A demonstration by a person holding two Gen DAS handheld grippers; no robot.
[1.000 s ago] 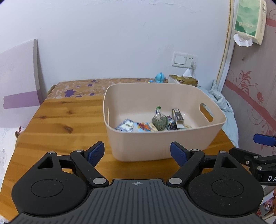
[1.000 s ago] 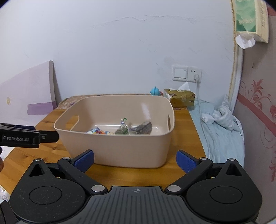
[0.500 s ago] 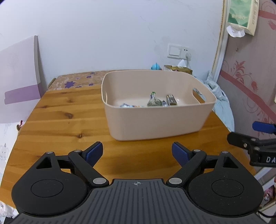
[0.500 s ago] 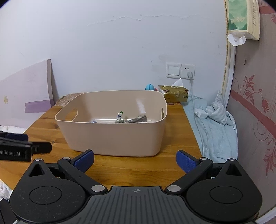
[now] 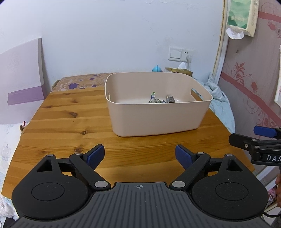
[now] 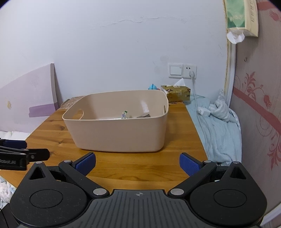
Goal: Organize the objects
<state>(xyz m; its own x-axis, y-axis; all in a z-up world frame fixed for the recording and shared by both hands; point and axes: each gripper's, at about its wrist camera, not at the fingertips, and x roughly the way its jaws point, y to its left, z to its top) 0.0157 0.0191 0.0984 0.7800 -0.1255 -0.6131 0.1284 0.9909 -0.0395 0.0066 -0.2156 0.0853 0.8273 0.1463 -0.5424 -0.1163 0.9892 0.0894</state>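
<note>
A wooden tabletop fills the lower half of both views, its far strip covered by a brown cloth with purple flowers. A pale purple board leans against the white wall at the left. On the right half of the tabletop stands a beige plastic bin with cut-out handles in its end walls; it sits upright and well apart from both grippers. A rumpled light blue blanket lies just past the right edge of the tabletop.

The left gripper hovers over the near edge of the tabletop, jaws spread wide with nothing between the blue pads. The right gripper hangs beside it, also spread wide and empty-handed.

Behind the bin, near the wall socket, rests a golden tissue box, with a small blue toy just beside it. A green tissue pack hangs high on the right wall.

On the bin's floor lie a few small items: a crumpled greenish wrapped packet and a small dark box, close together.
</note>
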